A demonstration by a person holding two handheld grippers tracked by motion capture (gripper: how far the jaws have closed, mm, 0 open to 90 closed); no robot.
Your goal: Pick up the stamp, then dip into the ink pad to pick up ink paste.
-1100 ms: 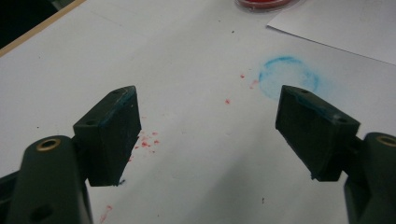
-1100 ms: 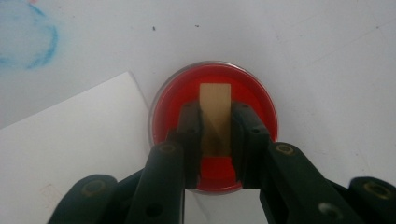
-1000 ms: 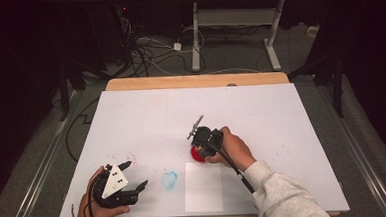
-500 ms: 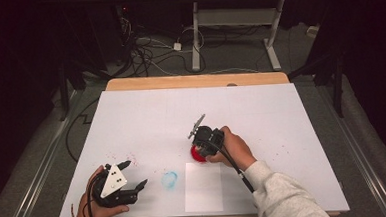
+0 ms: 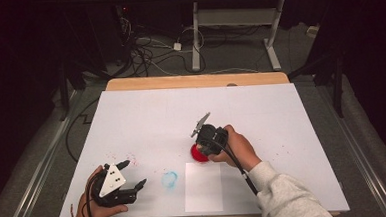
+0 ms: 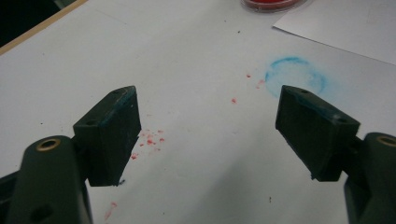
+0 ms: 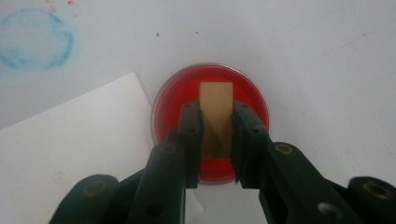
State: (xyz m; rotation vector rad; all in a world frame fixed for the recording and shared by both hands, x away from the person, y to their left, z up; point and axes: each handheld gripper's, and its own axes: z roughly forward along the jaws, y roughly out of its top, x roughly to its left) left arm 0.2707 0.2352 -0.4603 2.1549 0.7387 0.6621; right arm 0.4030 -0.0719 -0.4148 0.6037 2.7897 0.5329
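Note:
A small round dish of red paint point(image 7: 212, 135) sits on the white table cover, also seen as the dish point(image 5: 199, 153) in the high view. My right gripper point(image 7: 215, 122) is shut on a small wooden block point(image 7: 216, 109), held upright over the red dish; whether the block touches the paint is unclear. In the high view the right gripper point(image 5: 206, 138) hangs just above the dish. My left gripper point(image 6: 208, 126) stands open over bare table near the front left, the same left gripper point(image 5: 129, 176) showing nothing between its fingers.
A white sheet of paper point(image 5: 203, 186) lies at the front, beside the dish. A blue ring stain point(image 5: 169, 179) marks the cover left of the paper. Red specks point(image 6: 149, 139) dot the cover. The table's far wooden edge point(image 5: 194, 81) runs along the back.

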